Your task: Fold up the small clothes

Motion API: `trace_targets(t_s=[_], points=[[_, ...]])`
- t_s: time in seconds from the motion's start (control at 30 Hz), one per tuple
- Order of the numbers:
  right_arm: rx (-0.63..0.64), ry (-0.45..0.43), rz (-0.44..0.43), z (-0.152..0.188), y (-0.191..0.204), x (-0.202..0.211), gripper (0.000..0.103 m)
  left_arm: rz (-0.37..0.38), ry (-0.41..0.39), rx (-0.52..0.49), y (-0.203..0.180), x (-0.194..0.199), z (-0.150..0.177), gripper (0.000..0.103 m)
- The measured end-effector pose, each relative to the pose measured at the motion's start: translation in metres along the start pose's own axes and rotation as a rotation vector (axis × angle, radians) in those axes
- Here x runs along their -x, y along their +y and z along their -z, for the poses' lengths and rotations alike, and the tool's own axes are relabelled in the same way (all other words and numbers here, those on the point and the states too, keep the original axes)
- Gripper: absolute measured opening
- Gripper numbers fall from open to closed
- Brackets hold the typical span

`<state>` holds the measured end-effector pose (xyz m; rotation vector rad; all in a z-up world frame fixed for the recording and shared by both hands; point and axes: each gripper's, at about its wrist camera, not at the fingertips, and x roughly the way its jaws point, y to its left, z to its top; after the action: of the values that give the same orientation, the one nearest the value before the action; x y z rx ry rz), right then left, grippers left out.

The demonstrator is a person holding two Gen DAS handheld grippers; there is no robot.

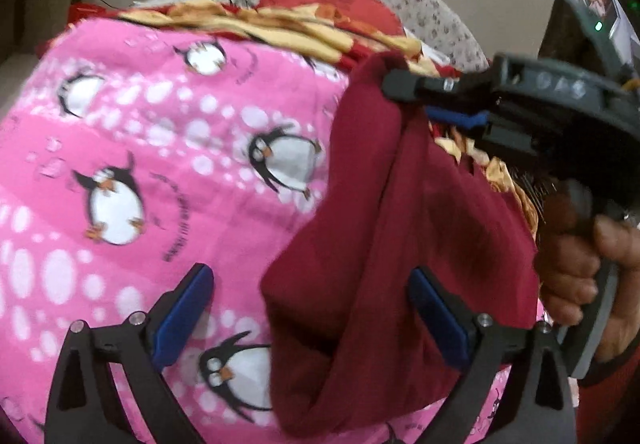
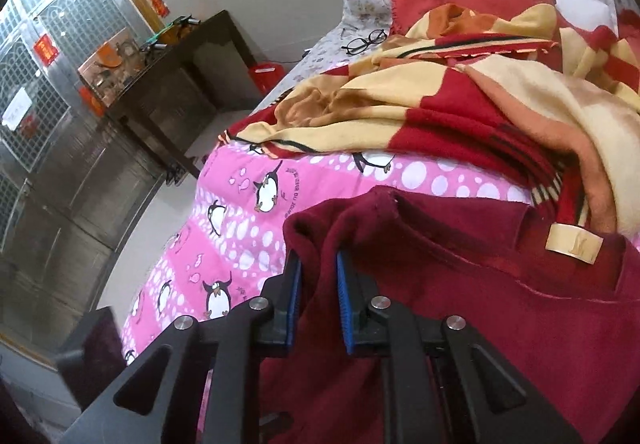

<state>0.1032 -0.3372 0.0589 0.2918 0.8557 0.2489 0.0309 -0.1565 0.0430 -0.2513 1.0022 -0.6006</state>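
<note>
A pink penguin-printed cotton bedsheet [image 1: 152,147] is spreading under everything, with a crumpled red-and-cream fleece blanket [image 2: 460,99] behind. Hanging above the sheet is a small dark maroon knit garment [image 1: 380,244], mid-lift (a judgement: the opening step, getting it spread before folding). The right gripper [image 1: 394,91] is pinching the garment's top edge, its jaws narrowed onto the cloth. The left gripper [image 1: 312,312] is standing wide apart, gripping nothing, the cloth draping against one blue pad. Next, it likely needs to catch a second corner.
</note>
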Motion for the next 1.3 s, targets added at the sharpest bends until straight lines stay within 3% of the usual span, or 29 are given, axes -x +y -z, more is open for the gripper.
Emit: trace_targets(t_s=[0.03,0.07,0.1,0.2,0.27,0.33,0.47,0.57,0.6,0.63,0.67,0.7,0.77,0.83,0.9,0.93,0.97,1.03,1.13,1.3], points=[[0.003,0.003,-0.001,0.000,0.002,0.000,0.031,0.000,0.005,-0.005,-0.001,-0.002,0.001,0.086],[0.009,0.009,-0.002,-0.001,0.002,-0.002,0.032,0.009,0.010,-0.021,-0.004,-0.003,0.002,0.063],[0.017,0.019,-0.002,-0.001,0.003,-0.002,0.032,0.025,0.018,-0.034,-0.005,-0.004,0.003,0.053],[0.023,0.047,0.013,-0.003,0.002,-0.004,0.040,0.026,-0.010,-0.055,-0.011,-0.003,0.002,0.037],[0.023,0.051,0.045,-0.005,0.004,-0.004,0.066,0.032,-0.020,-0.062,-0.015,0.001,0.004,0.029],[0.007,0.052,0.044,-0.006,0.005,-0.003,0.081,0.036,-0.037,-0.075,-0.021,0.006,0.004,0.028],[0.001,0.082,0.034,-0.004,0.014,-0.013,0.083,0.035,-0.058,-0.123,-0.037,0.014,0.006,0.028],[0.059,0.157,0.137,0.001,0.021,-0.032,0.082,0.045,-0.065,-0.143,-0.048,0.017,0.007,0.028],[0.074,0.168,0.171,0.003,0.021,-0.035,0.079,0.039,-0.065,-0.149,-0.050,0.018,0.007,0.028],[0.084,0.163,0.189,0.005,0.020,-0.036,0.067,0.023,-0.062,-0.153,-0.051,0.017,0.007,0.028],[0.084,0.146,0.181,0.006,0.017,-0.033,0.052,0.012,-0.058,-0.146,-0.051,0.016,0.006,0.033],[0.078,0.130,0.169,0.007,0.013,-0.028,0.045,0.008,-0.053,-0.135,-0.048,0.016,0.007,0.038],[0.060,0.107,0.143,0.009,0.004,-0.018,0.039,0.000,-0.042,-0.113,-0.044,0.015,0.008,0.073],[0.056,0.084,0.126,0.011,-0.001,-0.009,0.038,-0.024,-0.052,-0.092,-0.039,0.015,0.011,0.079],[0.054,0.065,0.115,0.013,-0.002,-0.003,0.037,-0.037,-0.031,-0.076,-0.034,0.010,0.012,0.078],[0.052,0.060,0.110,0.013,-0.002,-0.001,0.036,-0.037,-0.019,-0.068,-0.032,0.009,0.013,0.072],[0.051,0.053,0.107,0.014,-0.001,0.002,0.036,-0.026,-0.008,-0.060,-0.033,0.009,0.013,0.052],[0.056,0.035,0.103,0.015,0.000,0.011,0.035,-0.012,-0.010,-0.084,-0.041,0.015,0.012,0.033],[0.064,-0.003,0.097,0.017,-0.003,0.035,0.035,0.021,-0.045,-0.140,-0.067,0.032,0.013,0.025],[0.047,-0.078,0.101,0.023,-0.028,0.094,0.034,0.103,-0.069,-0.254,-0.130,0.044,0.015,0.023]])
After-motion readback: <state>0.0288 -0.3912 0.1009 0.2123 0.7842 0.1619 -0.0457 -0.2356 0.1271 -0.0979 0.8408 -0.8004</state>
